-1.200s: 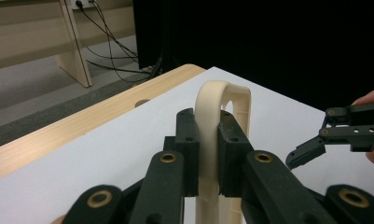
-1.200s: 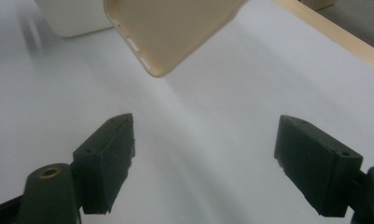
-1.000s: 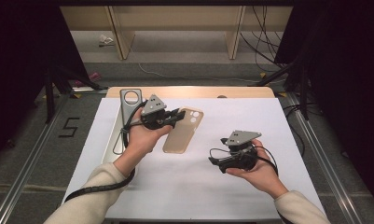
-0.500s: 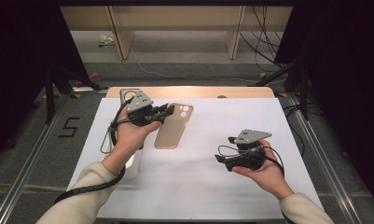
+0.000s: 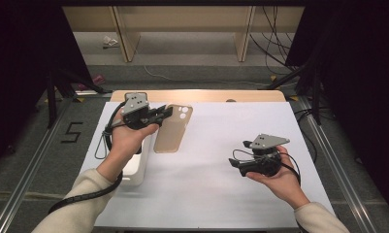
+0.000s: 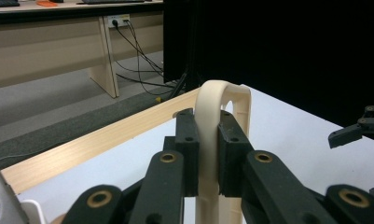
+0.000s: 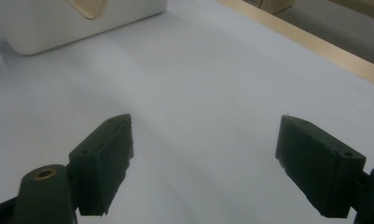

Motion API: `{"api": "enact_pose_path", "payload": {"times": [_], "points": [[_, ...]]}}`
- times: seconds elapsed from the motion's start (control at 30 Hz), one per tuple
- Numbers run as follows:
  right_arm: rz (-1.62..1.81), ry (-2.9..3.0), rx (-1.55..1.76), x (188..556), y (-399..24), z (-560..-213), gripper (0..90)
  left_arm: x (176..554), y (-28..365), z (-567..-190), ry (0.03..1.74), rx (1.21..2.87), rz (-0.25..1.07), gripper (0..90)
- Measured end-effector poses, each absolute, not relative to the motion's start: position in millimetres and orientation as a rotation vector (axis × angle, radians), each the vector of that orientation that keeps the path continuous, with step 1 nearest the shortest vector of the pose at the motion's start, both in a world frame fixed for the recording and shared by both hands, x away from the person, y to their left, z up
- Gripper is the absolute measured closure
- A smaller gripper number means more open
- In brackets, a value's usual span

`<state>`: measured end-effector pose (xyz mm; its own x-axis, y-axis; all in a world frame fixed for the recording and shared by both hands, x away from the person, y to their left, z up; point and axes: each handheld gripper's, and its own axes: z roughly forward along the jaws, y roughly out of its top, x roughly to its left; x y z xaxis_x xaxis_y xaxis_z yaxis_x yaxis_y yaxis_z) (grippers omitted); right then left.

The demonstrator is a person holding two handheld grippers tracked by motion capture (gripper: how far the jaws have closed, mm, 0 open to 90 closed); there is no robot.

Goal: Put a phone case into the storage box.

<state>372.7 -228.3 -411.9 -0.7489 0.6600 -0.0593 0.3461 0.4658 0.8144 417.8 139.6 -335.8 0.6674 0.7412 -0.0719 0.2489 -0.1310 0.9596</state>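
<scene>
The left gripper point(image 5: 169, 112) has its jaws pressed in on the edge of a tan phone case point(image 5: 172, 128); in the left gripper view the pads point(image 6: 187, 140) clamp the case's thin side wall point(image 6: 208, 154), which rises upright between them and curves over above the pad tips. From the high view the case hangs just ahead of and below this gripper, lifted off the white table sheet point(image 5: 211, 194), its camera cut-out at the end farthest from the person. The left hand point(image 5: 126, 138) wraps the gripper body from below, forearm reaching up from the lower left, jaws pointing toward the right side of the table.

The right gripper point(image 5: 236, 164) holds nothing: its two jaws stand spread wide, with bare sheet between them in the right gripper view point(image 7: 203, 154). The right hand point(image 5: 274, 177) cradles it from beneath, palm up, jaws aimed left toward the other gripper and well apart from it.

A white box point(image 5: 136, 167) lies just under the left wrist; the right gripper view shows its rounded corner point(image 7: 58, 23) far ahead of the open jaws.

Count: two grippers, one phone case, one white box.
</scene>
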Motion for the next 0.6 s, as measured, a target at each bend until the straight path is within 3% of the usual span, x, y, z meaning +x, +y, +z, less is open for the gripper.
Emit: {"api": "enact_pose_path", "payload": {"times": [0.6], "points": [[1.186, 2.313, 0.883, 371, -239, -411, 19.2, 419, 160, -328, 0.823, 1.673, 0.544, 81.1]]}}
